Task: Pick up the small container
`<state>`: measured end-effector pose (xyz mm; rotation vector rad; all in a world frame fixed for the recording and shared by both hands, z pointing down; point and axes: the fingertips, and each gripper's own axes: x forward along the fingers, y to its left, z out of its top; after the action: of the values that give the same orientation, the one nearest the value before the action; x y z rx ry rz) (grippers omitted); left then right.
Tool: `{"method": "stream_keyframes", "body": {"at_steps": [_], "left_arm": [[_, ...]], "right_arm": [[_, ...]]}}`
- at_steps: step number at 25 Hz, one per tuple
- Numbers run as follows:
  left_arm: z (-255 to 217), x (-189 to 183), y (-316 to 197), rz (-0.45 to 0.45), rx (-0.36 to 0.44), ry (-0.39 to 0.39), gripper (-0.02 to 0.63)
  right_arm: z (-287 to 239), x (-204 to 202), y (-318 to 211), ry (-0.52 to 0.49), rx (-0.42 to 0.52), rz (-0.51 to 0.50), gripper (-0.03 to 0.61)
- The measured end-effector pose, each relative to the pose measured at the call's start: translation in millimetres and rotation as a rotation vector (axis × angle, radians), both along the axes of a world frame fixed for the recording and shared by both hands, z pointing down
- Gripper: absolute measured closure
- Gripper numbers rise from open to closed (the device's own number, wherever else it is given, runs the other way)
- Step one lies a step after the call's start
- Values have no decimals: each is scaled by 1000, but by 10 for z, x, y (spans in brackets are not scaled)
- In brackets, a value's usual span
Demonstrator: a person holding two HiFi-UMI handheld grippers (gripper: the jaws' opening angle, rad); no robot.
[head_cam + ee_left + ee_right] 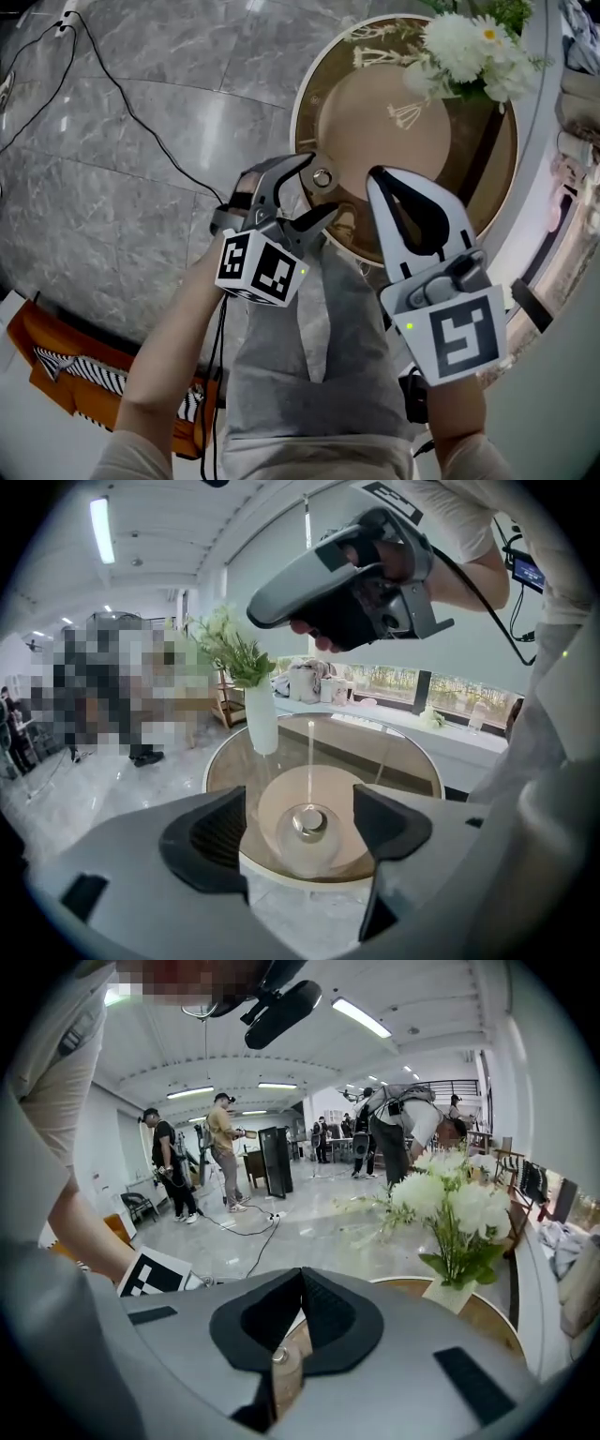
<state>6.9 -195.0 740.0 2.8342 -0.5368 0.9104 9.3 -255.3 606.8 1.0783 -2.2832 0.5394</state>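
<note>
Left tongs wide apart, right tongs pressed together, both empty, shiny-capped round container on glass table

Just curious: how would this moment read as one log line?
left gripper: open, aimed at container | right gripper: shut | container: on table

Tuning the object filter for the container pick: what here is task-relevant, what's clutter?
Job: small clear round container with silvery cap; open left gripper aimed at it; round glass-topped table under it.
Clutter: white vase of white flowers; black floor cable; orange bench.
</note>
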Motion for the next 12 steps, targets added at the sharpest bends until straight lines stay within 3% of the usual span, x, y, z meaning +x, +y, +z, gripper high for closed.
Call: {"method": "stream_keyframes", "body": {"at_steps": [12], "left_arm": [[691,146,28,39,1,18,273]], "right_arm": [[699,-84,124,-3,-55,-17,572]]}}
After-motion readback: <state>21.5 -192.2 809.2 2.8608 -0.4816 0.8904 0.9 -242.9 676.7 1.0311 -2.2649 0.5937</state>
